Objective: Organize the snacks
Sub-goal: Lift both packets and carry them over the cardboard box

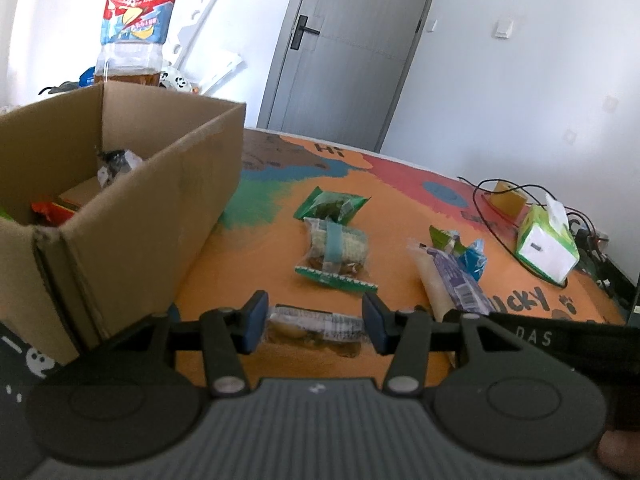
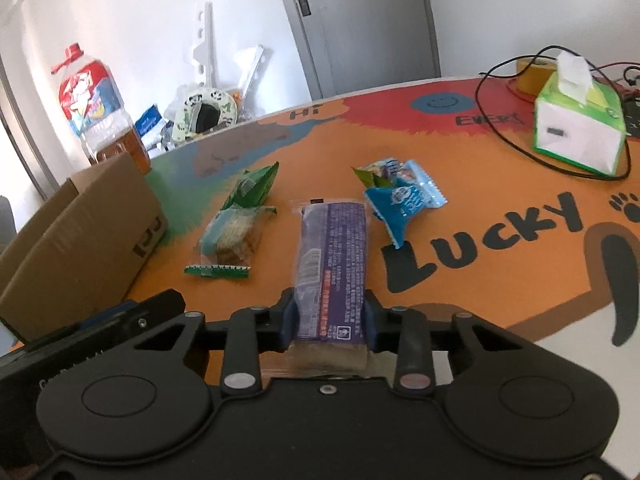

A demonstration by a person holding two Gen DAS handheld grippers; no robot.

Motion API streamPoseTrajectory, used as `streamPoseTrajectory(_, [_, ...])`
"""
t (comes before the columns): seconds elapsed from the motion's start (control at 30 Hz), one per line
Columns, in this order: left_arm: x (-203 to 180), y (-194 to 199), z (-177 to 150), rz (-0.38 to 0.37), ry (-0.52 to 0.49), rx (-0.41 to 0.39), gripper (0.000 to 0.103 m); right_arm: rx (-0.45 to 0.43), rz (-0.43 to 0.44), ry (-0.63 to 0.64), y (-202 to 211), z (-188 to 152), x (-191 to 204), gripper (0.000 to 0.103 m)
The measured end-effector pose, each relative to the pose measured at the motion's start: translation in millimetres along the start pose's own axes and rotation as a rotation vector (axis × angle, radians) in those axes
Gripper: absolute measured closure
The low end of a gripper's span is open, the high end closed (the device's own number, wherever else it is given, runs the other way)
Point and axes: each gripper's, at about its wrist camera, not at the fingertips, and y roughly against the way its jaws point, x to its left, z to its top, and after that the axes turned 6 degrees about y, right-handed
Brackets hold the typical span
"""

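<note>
Both pairs of jaws have a packet between them. On the left gripper [image 1: 315, 326] the jaws stand apart, with a clear snack packet [image 1: 316, 330] lying on the table [image 1: 400, 216] in the gap; whether the blue pads [image 1: 254, 322] touch its ends cannot be told. On the right gripper [image 2: 331, 322] the jaws are clamped on the near end of a long purple packet [image 2: 334, 264], whose far end points toward the middle of the table.

At the left edge of the table stands an open cardboard box [image 1: 132, 208] with a few wrappers inside, among them an orange one [image 1: 50, 210]. Behind the box rises a large drink bottle [image 1: 134, 24] with a red and blue label.

Near the middle of the table, just right of the box, a green packet [image 1: 332, 204] touches a clear packet with a teal band [image 1: 336, 246]. Further right, beside the purple packet, lies a blue packet [image 2: 404, 200] with a small green one [image 2: 370, 174] against it.

Toward the far right corner a green and white tissue box [image 2: 576, 132] stands among black cables [image 2: 504, 132], with a roll of yellow tape [image 2: 534, 74] behind it.
</note>
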Motion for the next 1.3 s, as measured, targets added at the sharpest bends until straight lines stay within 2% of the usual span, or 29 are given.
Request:
streamPoseTrajectory(0.7, [-15,62,37,-0.038,-0.028,-0.173,0.053,-0.172,0.080,-0.012,57,16,17,0.072])
streamPoseTrajectory(1.3, [9,97,71,-0.008,-0.010,-0.276,0.053,-0.248,0.158,0.033,73,33,54,0.072])
